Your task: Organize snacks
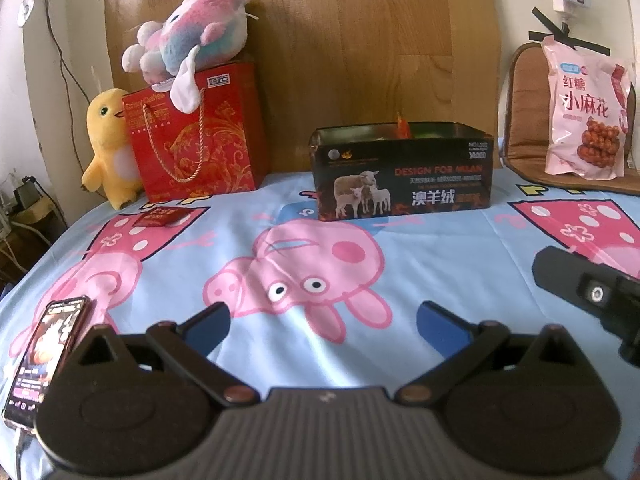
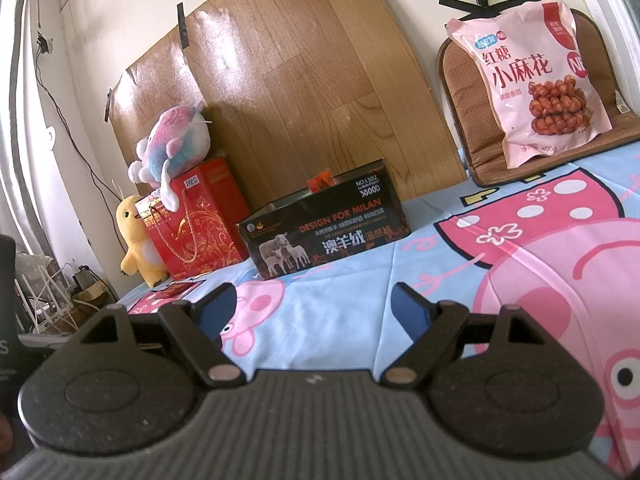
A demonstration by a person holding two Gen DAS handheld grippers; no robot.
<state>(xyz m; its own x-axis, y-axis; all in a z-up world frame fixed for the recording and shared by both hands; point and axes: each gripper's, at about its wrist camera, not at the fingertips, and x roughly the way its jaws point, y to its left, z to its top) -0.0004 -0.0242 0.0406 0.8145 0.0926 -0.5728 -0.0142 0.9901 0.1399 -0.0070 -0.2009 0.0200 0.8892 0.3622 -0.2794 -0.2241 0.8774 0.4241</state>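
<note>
Both tools stand idle above the cartoon-print bedsheet (image 1: 400, 360). The left gripper (image 1: 323, 322) has its jaws spread wide with nothing between them; the right gripper (image 2: 314, 307) is likewise spread and empty. The black tin (image 1: 402, 176) sits open at the far side of the bed against the wood-grain board (image 1: 360, 40), with some snack packets showing above its rim. One small red packet (image 1: 160, 216) lies loose on the sheet, just in front of the red gift bag (image 1: 196, 136). A large pink snack bag (image 2: 536, 80) leans upright on a brown cushion (image 2: 472, 112), well apart from the tin. Risks, as judged: the flat packet may slide on the soft sheet or the fabric be pinched along with it; the tall bag may topple if nudged, or crush if squeezed; a phone (image 1: 48, 360) near the left gripper could be knocked.
</note>
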